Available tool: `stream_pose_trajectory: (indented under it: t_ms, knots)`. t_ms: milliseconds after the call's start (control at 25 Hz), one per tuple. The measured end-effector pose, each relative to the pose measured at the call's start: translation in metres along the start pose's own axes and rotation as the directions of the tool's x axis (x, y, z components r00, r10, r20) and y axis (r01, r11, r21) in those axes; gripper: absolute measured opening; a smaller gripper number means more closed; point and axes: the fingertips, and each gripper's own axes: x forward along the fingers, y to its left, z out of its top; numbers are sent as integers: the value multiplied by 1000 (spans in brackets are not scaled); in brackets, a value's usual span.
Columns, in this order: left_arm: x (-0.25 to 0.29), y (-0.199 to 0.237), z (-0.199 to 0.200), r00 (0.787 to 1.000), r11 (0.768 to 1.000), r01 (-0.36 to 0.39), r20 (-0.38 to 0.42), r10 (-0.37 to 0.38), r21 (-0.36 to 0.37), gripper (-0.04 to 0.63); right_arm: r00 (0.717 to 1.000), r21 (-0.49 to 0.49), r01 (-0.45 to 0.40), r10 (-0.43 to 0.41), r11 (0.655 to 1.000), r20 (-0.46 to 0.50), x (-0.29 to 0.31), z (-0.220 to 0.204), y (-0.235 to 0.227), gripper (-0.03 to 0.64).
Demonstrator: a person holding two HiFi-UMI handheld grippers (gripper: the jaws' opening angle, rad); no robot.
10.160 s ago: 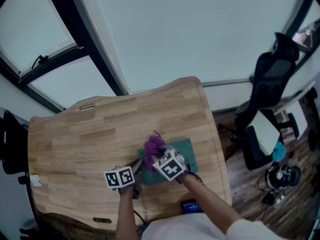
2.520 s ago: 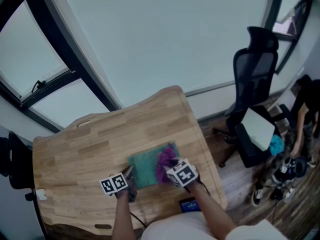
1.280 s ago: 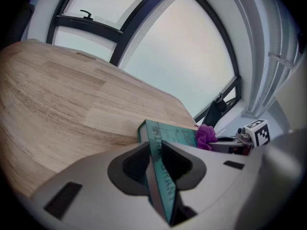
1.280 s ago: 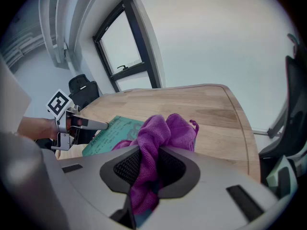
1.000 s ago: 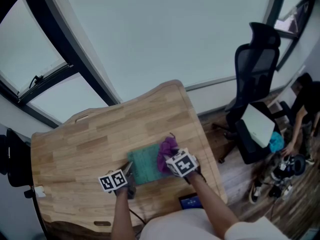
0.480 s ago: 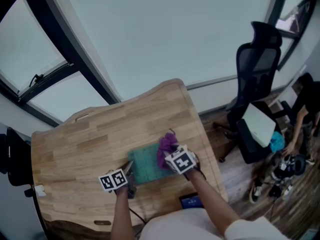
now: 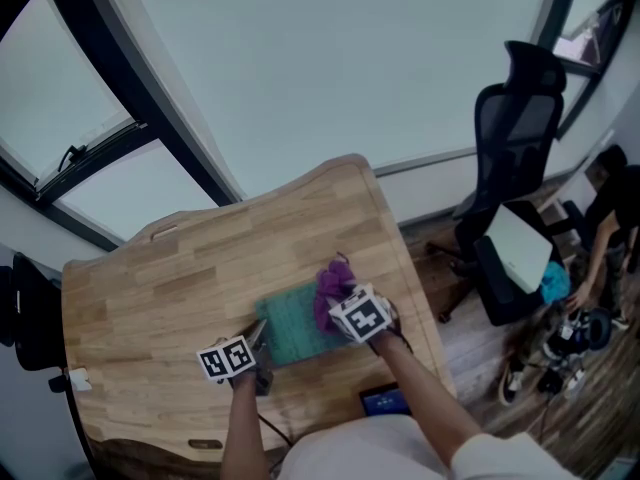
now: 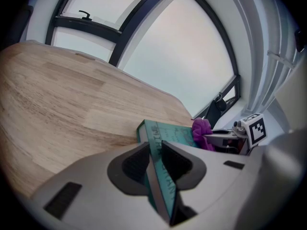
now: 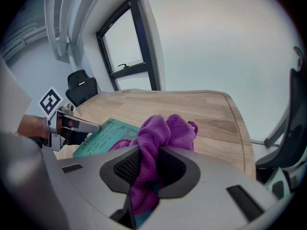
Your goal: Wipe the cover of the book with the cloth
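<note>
On the table (image 7: 150, 288) — left tongs (image 8: 154, 153) grip book (image 8: 169, 133), right tongs (image 9: 149, 158) grip cloth (image 9: 164, 130)

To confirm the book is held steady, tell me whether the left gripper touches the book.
Touching. The left gripper view shows the left gripper with both jaws pressed on the edge of the book.

- I read this as an office: a black mesh swivel chair (image 7: 518, 118) stands at the right of the head view.
- A light wooden desk (image 7: 190, 268) with a curved edge fills the lower middle.
- Tall dark-framed windows (image 7: 350, 68) span the top, and there is plank floor (image 7: 485, 363) at lower right.
</note>
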Motion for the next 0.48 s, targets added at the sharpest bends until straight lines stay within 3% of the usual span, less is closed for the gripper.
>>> stream_pose_trajectory:
  t_ms: [480]
  knots:
    - [0,-1,-1,1000,1000,11,-1,-11,-7,77,1000,11,7,-7,1000,3,7,13,-5,87]
